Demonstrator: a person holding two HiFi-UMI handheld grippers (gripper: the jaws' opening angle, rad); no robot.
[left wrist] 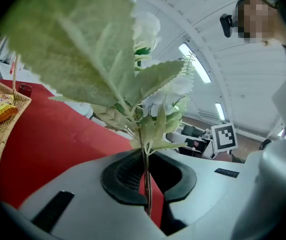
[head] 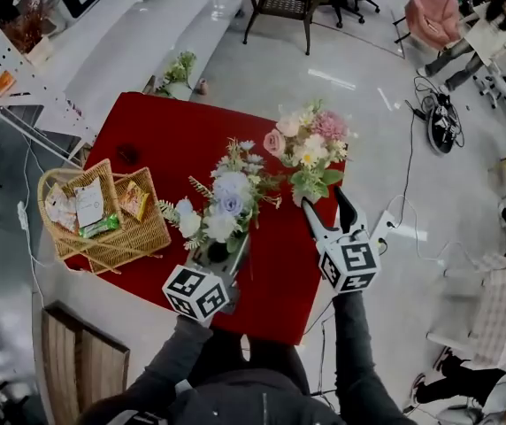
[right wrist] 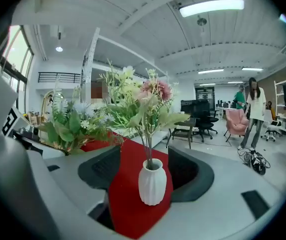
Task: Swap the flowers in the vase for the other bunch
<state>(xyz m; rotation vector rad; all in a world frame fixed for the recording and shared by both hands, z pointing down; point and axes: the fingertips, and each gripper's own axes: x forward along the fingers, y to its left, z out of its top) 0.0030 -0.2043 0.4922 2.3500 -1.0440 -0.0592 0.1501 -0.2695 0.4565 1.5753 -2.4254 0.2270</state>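
Vase [right wrist: 151, 182] stands between released right fingers [right wrist: 99, 170]; left fingers [left wrist: 124, 178] clench white bunch's stem [left wrist: 145, 176].

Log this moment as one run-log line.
left gripper: shut on white bunch stem | right gripper: open around vase | vase: upright on red table, holds pink bunch

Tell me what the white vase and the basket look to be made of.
The white vase looks like matte ceramic, possibly plastic: smooth, opaque, ribbed sides. The basket looks like woven wicker or rattan, unpainted tan: interlaced strands show on its walls and handle.
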